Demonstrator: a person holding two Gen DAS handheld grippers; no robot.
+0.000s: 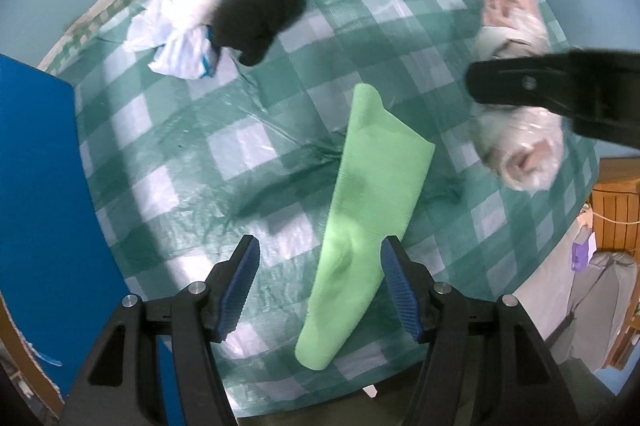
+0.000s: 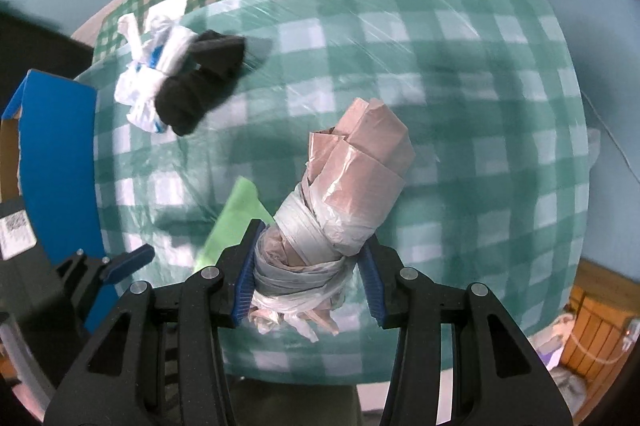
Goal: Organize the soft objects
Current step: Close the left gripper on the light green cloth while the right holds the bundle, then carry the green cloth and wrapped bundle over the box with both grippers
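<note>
Checkered tablecloth point(image 1: 248, 145); only right wrist shows right gripper point(image 2: 308, 266) gripping bundle point(image 2: 340, 193).

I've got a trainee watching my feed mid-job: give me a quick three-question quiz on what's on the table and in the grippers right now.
1. True or false: the right gripper is clamped on the plastic-wrapped pinkish bundle.
2. Multiple choice: what lies between the open fingers of the left gripper?
A. the black fuzzy item
B. the green cloth
C. the knotted white and blue plastic bag
3. Fill in: the black fuzzy item rests against the ____ on the checkered tablecloth.

Key:
1. True; its pads press on the wrapped end.
2. B; the cloth lies flat between the fingers, not gripped.
3. The knotted white and blue plastic bag.
</note>
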